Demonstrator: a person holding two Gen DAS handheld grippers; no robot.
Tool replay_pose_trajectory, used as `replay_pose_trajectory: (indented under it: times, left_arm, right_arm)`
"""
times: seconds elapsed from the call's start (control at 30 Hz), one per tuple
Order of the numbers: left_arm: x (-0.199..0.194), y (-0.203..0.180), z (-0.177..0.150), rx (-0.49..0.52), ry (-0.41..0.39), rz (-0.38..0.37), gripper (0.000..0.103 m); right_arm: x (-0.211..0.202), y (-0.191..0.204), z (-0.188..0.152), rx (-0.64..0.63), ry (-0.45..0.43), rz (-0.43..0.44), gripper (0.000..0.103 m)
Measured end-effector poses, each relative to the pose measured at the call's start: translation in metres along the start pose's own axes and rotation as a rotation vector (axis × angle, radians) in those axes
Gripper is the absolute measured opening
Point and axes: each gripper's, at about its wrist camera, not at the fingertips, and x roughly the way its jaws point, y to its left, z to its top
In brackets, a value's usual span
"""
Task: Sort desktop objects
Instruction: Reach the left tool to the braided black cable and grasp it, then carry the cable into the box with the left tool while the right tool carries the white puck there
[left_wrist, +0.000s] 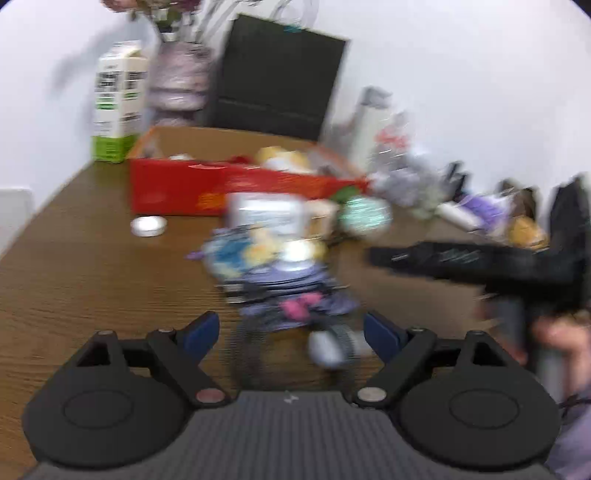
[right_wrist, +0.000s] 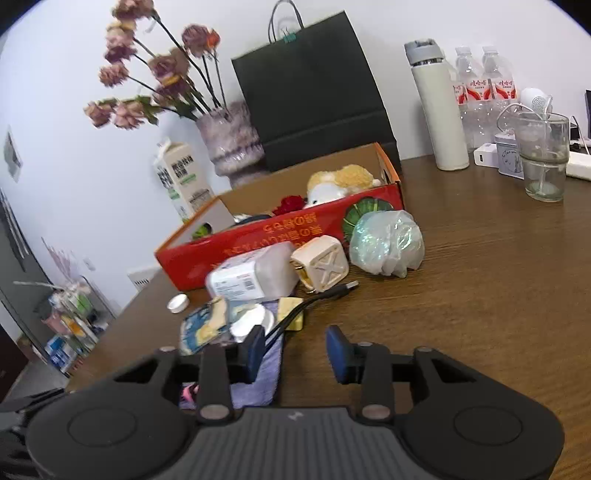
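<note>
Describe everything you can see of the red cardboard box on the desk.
The red cardboard box is a shallow open tray, red outside with orange print and a green melon picture, plain brown inside. It sits flat on the wooden desk, skewed to the right wrist view. Inside lie a tan-and-white plush toy, a red flower and a green item. A wet-wipes pack and a bagged bundle rest against its front wall.
</note>
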Motion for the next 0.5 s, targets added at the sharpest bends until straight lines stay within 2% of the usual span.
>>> replay_pose_trajectory:
  times: [0.07,0.13,0.23,0.3,0.37,0.5]
  left_arm:
    - [0.002,-0.012,-0.002,0.019,0.021,-0.043,0.064]
    - [0.012,-0.027,-0.005,0.074,0.066,-0.038,0.051]
    - [0.032,-0.041,-0.016,0.128,0.154,0.013,0.035]
    - [0.032,-0.043,-0.017,0.154,0.14,0.053,0.02]
    - [0.028,-0.034,-0.012,0.076,0.153,0.008,0.013]
    - [0.003,-0.017,0.002,-0.024,0.073,-0.032,0.012]
  right_arm:
    - [-0.002,-0.003,-0.004,0.022,-0.002,0.009,0.039]
    - [-0.003,-0.003,-0.006,0.017,-0.001,0.005,0.04]
    - [-0.005,0.002,-0.009,-0.017,-0.009,0.007,0.041]
    - [-0.005,0.009,-0.012,-0.051,0.001,0.015,0.041]
    - [-0.007,0.017,-0.017,-0.108,0.017,0.021,0.041]
    - [-0.022,0.022,-0.024,-0.198,0.027,0.06,0.041]
